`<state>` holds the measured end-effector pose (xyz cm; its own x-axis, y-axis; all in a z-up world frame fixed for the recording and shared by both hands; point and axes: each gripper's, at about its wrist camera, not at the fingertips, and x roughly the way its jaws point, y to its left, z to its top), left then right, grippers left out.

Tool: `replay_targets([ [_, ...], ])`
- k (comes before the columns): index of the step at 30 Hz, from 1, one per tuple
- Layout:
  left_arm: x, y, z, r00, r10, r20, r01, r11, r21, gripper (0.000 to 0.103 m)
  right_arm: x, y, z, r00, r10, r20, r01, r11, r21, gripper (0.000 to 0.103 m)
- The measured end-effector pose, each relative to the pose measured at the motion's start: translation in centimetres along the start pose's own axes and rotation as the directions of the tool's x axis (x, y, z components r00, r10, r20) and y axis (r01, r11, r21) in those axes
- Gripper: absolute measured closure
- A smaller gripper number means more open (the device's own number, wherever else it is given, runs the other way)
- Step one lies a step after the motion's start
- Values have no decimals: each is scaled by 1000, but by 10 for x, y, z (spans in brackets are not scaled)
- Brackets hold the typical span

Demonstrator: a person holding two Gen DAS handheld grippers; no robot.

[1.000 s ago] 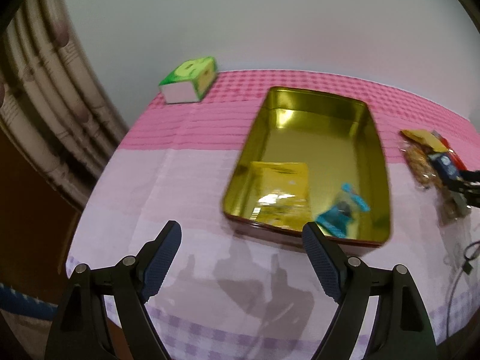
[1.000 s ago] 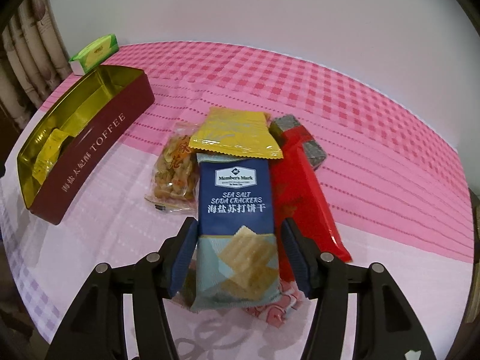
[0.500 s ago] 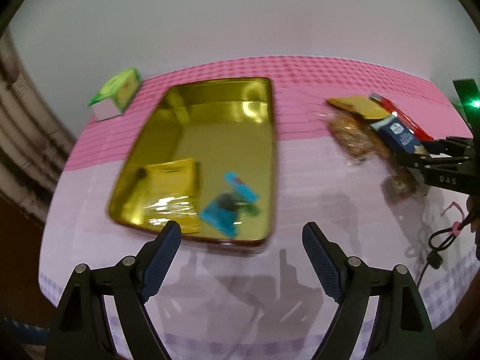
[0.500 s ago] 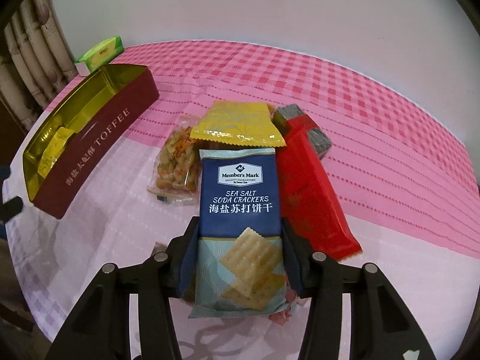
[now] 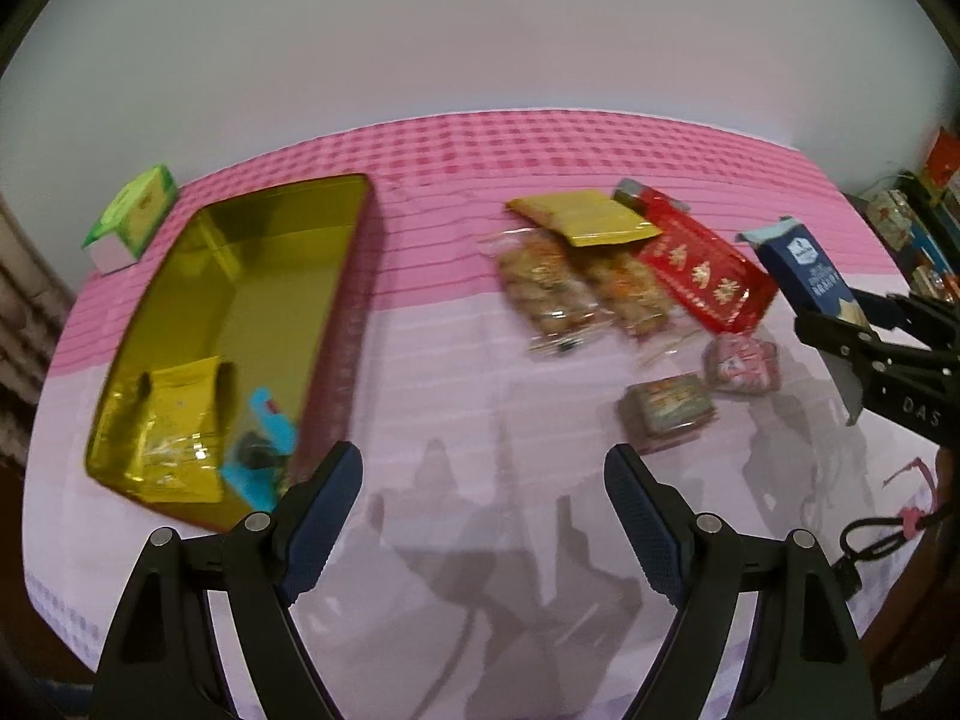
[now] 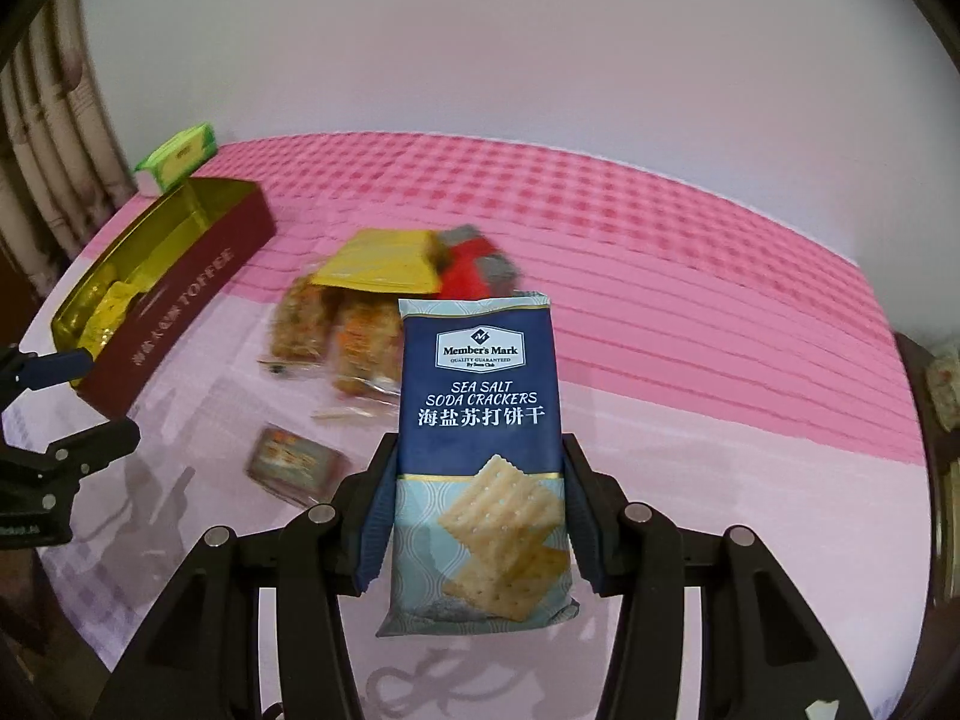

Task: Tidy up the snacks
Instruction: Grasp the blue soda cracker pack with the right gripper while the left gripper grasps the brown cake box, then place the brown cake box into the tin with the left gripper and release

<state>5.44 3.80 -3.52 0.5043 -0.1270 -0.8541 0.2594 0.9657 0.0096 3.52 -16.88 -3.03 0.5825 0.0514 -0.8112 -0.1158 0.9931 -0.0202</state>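
One cracker packet (image 6: pixel 480 420) now hangs lifted, clenched by the right gripper (image 6: pixel 474 516) whose jaws just closed. Left gripper (image 5: pixel 483 510) gapes empty, lower frame; the tin (image 5: pixel 354 276) comes next.

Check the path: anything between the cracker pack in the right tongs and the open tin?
Nothing blocks it. The cracker pack is lifted above the tablecloth; the loose snack pile lies flat below its path. The tin is open, with bare floor behind two packets.

You see a tin (image 5: pixel 252 276) of shiny gold metal inside, its outer wall (image 6: pixel 180 294) matt maroon. The cracker pack (image 6: pixel 480 420) is smooth printed plastic film; the red packet (image 5: pixel 702 276) is glossy foil. A woven checked cloth (image 6: pixel 660 312) covers the tabletop. The gripper pads (image 5: pixel 327 510) are ribbed and matt.
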Motion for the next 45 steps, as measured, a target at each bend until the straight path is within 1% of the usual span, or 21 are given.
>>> replay_targets([
  [5,9,-25,7,999,-42,-8,42,999,9,20,-5,-31,-18,999,-48,-10,49,997,66,57],
  [9,17,-45,11,997,-79,-16,79,997,17,20,-4,-50,-33,997,-68,-27,71,990,119,57],
  [14,31,-64,15,996,-83,-36,84,996,41,20,5,-61,-48,995,-81,-56,89,984,152,57],
  [19,48,-70,20,995,-76,-63,77,997,15,20,11,-62,-54,995,-68,-69,79,983,167,57],
  [24,59,-67,21,994,-68,-81,65,997,-33,20,14,-64,-55,996,-48,-77,61,982,180,57],
  [27,64,-64,21,993,-77,-86,72,996,-58,20,15,-65,-56,996,-41,-85,56,980,188,57],
  [31,65,-65,20,993,-82,-80,78,995,-57,25,16,-65,-56,995,-34,-90,51,979,195,57],
  [33,67,-65,20,992,-96,-85,92,994,-56,32,17,-65,-56,995,-32,-91,50,979,196,56],
  [37,69,-66,20,987,-127,-93,121,990,-69,40,18,-67,-56,995,-34,-91,51,980,193,56],
  [39,69,-68,20,984,-146,-100,140,988,-64,50,19,-66,-57,995,-35,-92,52,980,191,56],
  [40,69,-69,19,983,-151,-101,145,987,-63,53,19,-66,-57,995,-36,-92,53,981,189,56],
  [41,69,-69,19,984,-148,-99,143,988,-61,55,18,-66,-56,995,-37,-91,54,980,190,56],
  [45,68,-69,19,984,-153,-95,148,987,-56,56,18,-65,-57,995,-41,-91,57,981,187,56],
])
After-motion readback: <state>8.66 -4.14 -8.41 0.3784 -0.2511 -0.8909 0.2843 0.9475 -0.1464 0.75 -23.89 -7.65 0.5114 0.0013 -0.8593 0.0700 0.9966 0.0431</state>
